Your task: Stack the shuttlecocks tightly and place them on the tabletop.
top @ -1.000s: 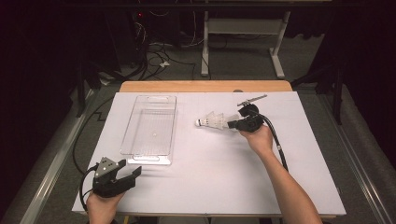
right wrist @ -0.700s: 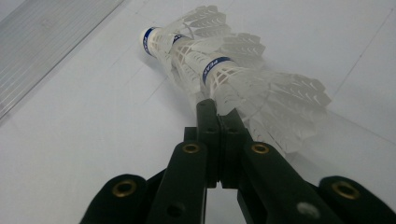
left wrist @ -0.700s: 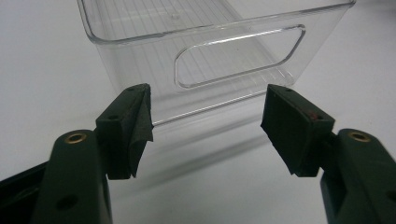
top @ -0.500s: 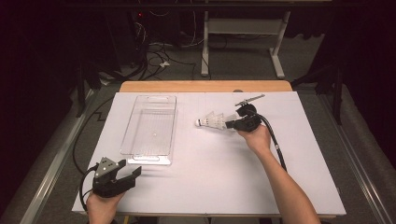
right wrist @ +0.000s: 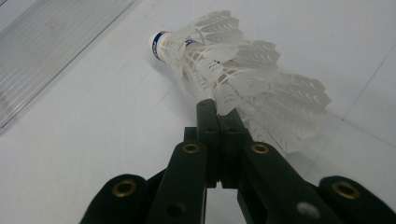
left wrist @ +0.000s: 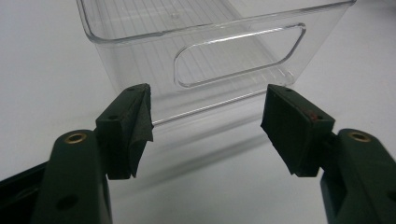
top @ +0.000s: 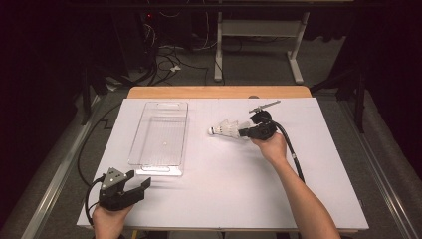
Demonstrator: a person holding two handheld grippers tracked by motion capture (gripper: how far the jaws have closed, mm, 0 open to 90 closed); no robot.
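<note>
Basically nothing has shifted since the earlier frames: both hands sit where they were and the white feathered shuttlecock with the blue-banded cork tip (top: 226, 130) is in the same spot on the white table top (top: 224, 194).

The right gripper (top: 245, 132) is clamped tight on the shuttlecock's skirt. In the right gripper view the two black jaws are pressed together with the feather edge (right wrist: 243, 79) pinched between them, cork end pointing away toward the clear rectangular plastic bin (top: 161, 134). From above, the shuttlecock lies to the right of the bin, well apart from it, low over the table; hard to say from these angles whether the feathers are resting on the surface or just lifted off it.

The left gripper (top: 142, 186) is spread wide with nothing in it, parked near the front left corner, its jaws aimed at the bin's handle cutout (left wrist: 240, 53) in the near end wall.

My read: the grasp is made and things are paused before the carry. Next up is probably lifting the shuttlecock across and into the bin.
</note>
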